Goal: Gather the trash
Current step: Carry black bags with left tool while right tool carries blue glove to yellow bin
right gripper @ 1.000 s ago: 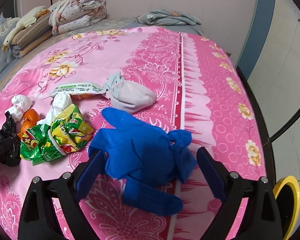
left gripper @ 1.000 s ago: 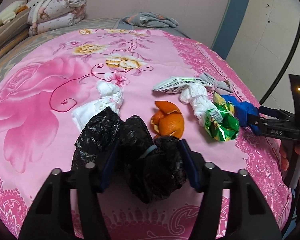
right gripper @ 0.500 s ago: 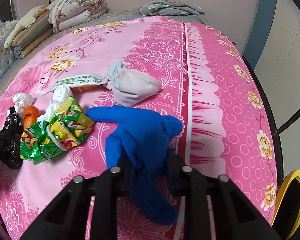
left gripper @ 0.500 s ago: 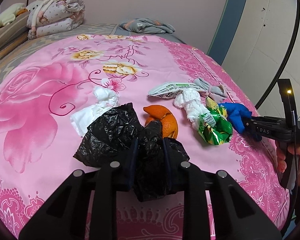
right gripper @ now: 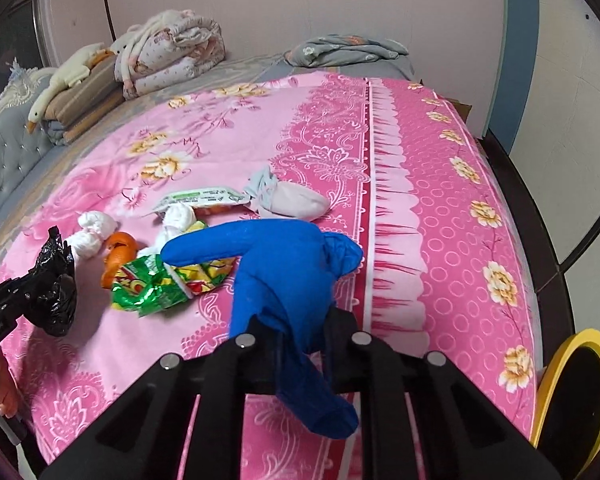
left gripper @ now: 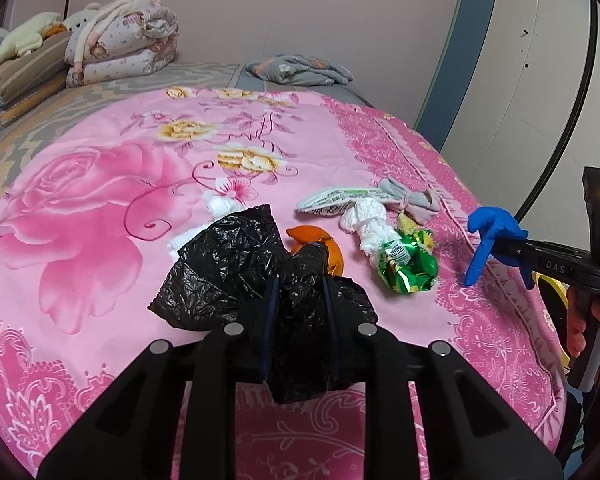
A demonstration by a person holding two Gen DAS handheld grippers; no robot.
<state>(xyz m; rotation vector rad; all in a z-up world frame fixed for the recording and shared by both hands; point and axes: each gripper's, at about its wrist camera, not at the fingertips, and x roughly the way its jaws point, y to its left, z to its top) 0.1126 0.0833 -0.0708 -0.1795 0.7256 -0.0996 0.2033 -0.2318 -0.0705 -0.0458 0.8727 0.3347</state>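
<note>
Left fingers (left gripper: 298, 312) clamp black bag (left gripper: 236, 268); right fingers (right gripper: 302, 332) clamp blue glove (right gripper: 284, 272); snack wrapper (right gripper: 160, 288) between.

Black hand-held gripper (left gripper: 299, 312), silver screws, "DAS" marking

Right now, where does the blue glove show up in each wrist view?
Left wrist: blue glove at far right, hanging from the right gripper.
Right wrist: blue glove at centre, pinched between the fingers.
Shared landmark: green snack wrapper.
</note>
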